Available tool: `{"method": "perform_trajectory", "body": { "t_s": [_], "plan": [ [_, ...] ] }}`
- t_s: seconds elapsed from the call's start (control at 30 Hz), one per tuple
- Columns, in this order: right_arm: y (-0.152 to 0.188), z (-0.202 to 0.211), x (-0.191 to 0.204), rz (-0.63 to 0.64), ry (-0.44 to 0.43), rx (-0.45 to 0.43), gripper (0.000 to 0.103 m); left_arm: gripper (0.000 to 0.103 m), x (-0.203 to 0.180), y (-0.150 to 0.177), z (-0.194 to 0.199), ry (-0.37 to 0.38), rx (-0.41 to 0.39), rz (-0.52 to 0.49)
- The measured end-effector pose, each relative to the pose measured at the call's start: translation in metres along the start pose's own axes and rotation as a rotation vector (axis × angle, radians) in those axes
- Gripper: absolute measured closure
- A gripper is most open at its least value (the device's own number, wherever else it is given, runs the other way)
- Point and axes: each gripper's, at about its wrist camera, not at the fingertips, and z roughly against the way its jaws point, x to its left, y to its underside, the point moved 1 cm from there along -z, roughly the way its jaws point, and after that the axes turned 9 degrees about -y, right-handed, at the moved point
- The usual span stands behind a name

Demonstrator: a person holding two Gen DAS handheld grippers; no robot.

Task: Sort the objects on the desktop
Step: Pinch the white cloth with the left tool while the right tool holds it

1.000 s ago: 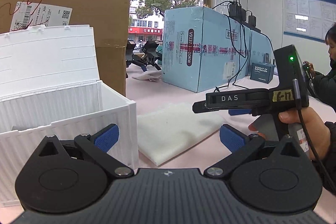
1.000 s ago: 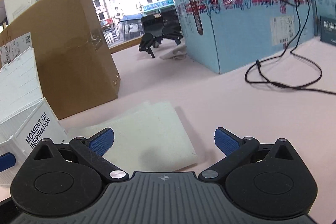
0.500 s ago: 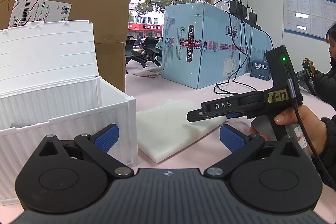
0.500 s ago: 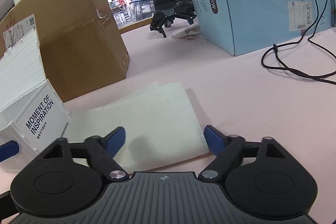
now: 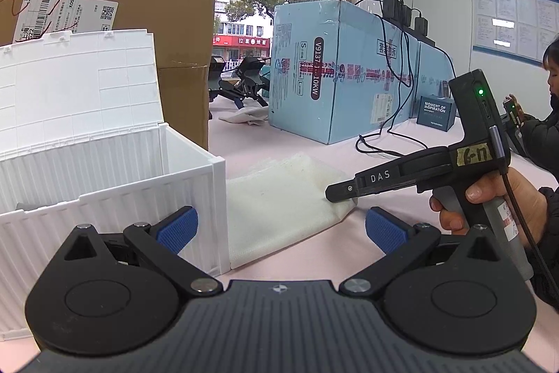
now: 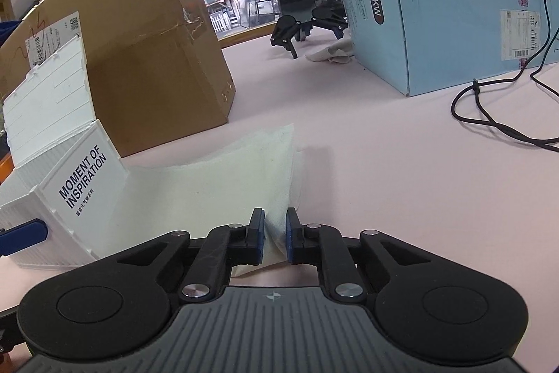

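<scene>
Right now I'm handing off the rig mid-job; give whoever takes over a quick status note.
Right hand-held gripper: shut on the near corner of the white cloth, which lies flat on the pink table.
Left hand-held gripper: open, holding nothing, beside the white storage box.
The box's lid is up; a grey object shows at its inner left edge.
Done: cloth pinched.
Left: lift the cloth and probably put it in the box.

Brown carton [image 6: 139, 58], blue carton [image 5: 335, 72], black cable [image 6: 496, 124].
</scene>
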Motion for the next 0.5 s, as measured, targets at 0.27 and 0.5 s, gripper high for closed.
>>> {"method": "perform_trajectory", "body": {
  "t_s": [0.27, 0.5],
  "plan": [
    [-0.005, 0.022, -0.015, -0.032, -0.006, 0.015, 0.093, 0.000, 0.001, 0.000, -0.002, 0.003, 0.012, 0.002],
    [-0.003, 0.036, -0.039, -0.047, 0.018, 0.036, 0.093, 0.000, 0.003, 0.001, -0.005, 0.017, 0.036, 0.010]
  ]
}}
